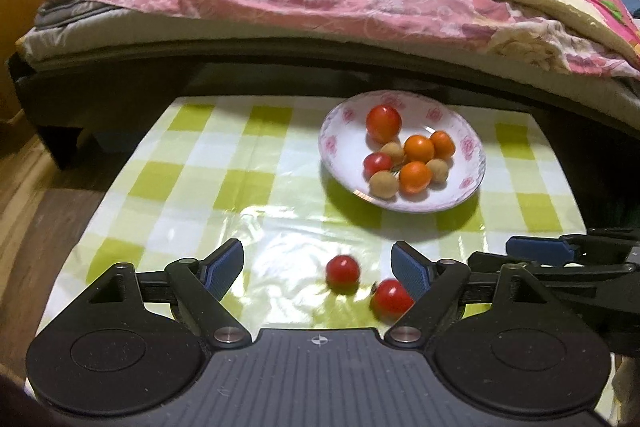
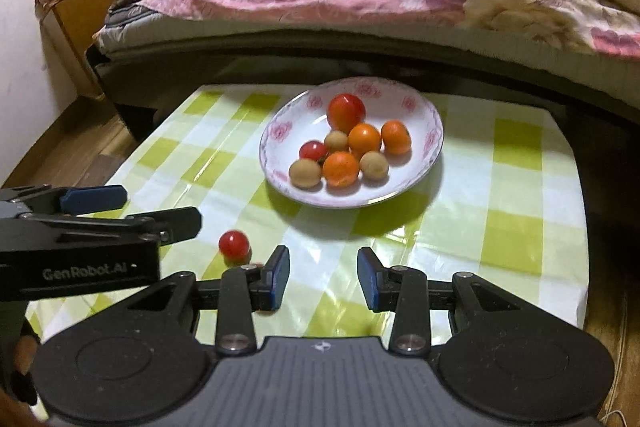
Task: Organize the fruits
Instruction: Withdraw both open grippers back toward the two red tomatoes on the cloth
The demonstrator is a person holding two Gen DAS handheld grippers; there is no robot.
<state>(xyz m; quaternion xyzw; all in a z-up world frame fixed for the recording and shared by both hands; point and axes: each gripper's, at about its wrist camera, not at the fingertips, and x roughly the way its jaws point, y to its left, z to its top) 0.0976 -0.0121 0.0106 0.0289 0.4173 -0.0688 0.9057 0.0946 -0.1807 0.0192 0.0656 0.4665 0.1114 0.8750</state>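
Observation:
A white flowered plate [image 1: 344, 131] [image 2: 286, 135] stands on the green-checked table. It holds a big tomato [image 1: 383, 123], a small tomato [image 1: 377, 164], three oranges [image 1: 419, 148] and three brown longans [image 1: 383, 185]. Two cherry tomatoes lie loose on the cloth. One [image 1: 342, 270] [image 2: 234, 243] sits between the open fingers of my left gripper [image 1: 318, 263] [image 2: 160, 209], untouched. The other [image 1: 392, 298] rests against its right finger. My right gripper [image 2: 323, 267] [image 1: 492, 253] is open over bare cloth, nothing between its pads, just right of the left gripper.
A bed [image 1: 320, 7] with a pink and cream quilt runs along the far side of the table. A wooden nightstand [image 2: 80, 7] with small items stands at the far left. Wood floor [image 1: 36, 195] lies beyond the table's left edge.

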